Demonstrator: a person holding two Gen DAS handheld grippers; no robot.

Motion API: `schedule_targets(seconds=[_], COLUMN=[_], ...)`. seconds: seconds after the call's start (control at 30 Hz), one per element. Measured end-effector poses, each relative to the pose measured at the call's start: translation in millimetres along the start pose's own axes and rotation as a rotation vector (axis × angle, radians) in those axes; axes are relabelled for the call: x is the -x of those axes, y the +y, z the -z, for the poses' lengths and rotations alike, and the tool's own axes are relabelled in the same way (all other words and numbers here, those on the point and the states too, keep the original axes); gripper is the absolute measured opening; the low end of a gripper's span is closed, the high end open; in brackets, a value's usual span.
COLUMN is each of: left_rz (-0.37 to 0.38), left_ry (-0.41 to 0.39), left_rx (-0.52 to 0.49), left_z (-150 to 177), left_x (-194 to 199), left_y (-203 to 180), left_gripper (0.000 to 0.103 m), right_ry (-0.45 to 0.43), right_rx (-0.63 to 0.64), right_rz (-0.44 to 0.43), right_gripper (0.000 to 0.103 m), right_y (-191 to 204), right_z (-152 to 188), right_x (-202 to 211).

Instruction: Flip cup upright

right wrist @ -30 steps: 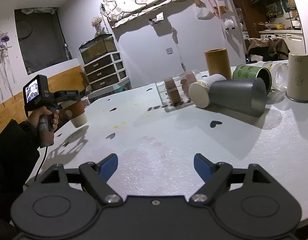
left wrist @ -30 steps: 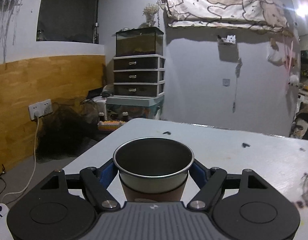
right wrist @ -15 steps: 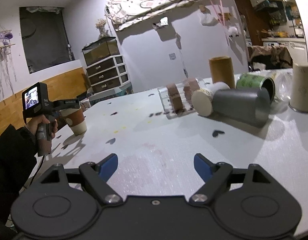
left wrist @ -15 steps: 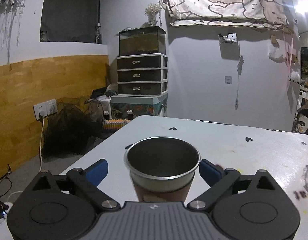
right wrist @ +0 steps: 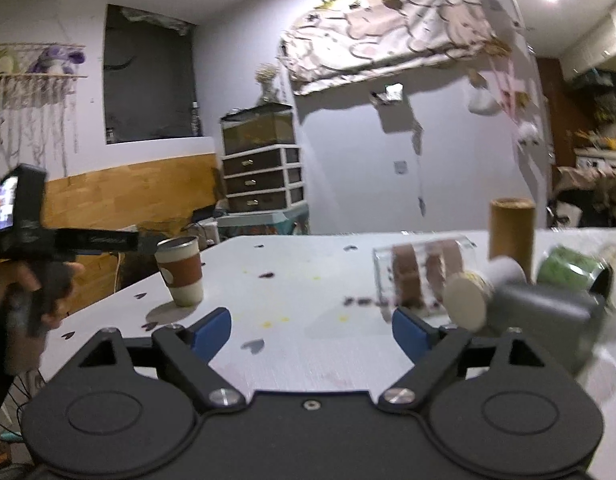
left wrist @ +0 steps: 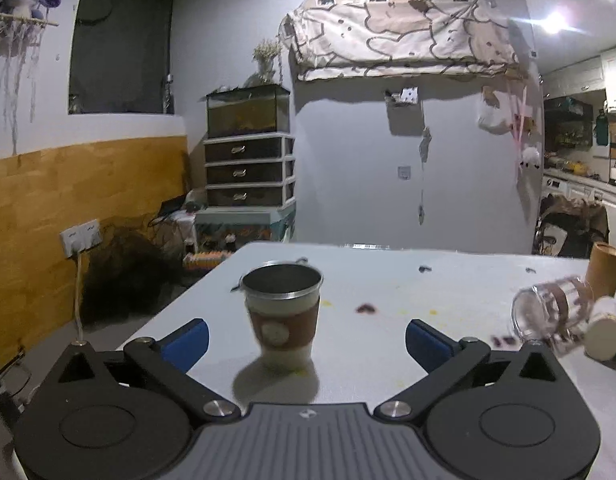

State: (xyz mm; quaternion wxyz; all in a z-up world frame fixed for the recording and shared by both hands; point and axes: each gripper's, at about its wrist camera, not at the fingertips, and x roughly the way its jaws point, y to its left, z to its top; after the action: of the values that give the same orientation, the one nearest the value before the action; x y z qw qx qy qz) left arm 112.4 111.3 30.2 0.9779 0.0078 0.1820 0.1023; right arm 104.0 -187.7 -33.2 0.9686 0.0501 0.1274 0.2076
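Note:
A metal-rimmed cup with a brown sleeve (left wrist: 283,314) stands upright near the left edge of the white table (left wrist: 388,280). My left gripper (left wrist: 305,339) is open, pulled back from the cup, which stands just beyond the blue fingertips (left wrist: 185,342) and apart from them. The cup also shows in the right wrist view (right wrist: 180,270), far left, beside the hand-held left gripper (right wrist: 119,242). My right gripper (right wrist: 311,330) is open and empty over the table.
Several cups lie on their sides at the right: a clear glass with brown bands (right wrist: 422,276), a white paper cup (right wrist: 480,290), a grey cup (right wrist: 548,312), a green can (right wrist: 572,272). A tan tube (right wrist: 511,232) stands upright behind them.
My left gripper opened, let go of the cup and drew back from it; the cup stays upright on the table. My right gripper swung toward the fallen cups.

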Motion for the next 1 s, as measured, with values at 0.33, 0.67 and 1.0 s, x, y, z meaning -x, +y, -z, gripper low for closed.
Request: schedule_targets(seconds=[0.33,0.67,1.0], left_rz=[-0.017,-0.059,-0.055], left_ry=[-0.038,-0.045,-0.044], left_rx=[-0.008,0.042,0.061], left_z=[26.7,45.3,49.8], left_x=[48.6,72.6,82.8], left_y=[-12.3,-20.1,-19.8], left_gripper=[0.103,0.103,0.103], right_ry=[-0.003,0.012,0.006], right_rx=[0.079,0.128,0.135], right_rz=[-0.073,-0.104,-0.096], right_gripper=[0.098,0.103,0.103], right_y=[0.5,0.9,-1.5], right_z=[-23.2,-27.3,-27.8], right_x=[-28.5,-43.5,-37.8])
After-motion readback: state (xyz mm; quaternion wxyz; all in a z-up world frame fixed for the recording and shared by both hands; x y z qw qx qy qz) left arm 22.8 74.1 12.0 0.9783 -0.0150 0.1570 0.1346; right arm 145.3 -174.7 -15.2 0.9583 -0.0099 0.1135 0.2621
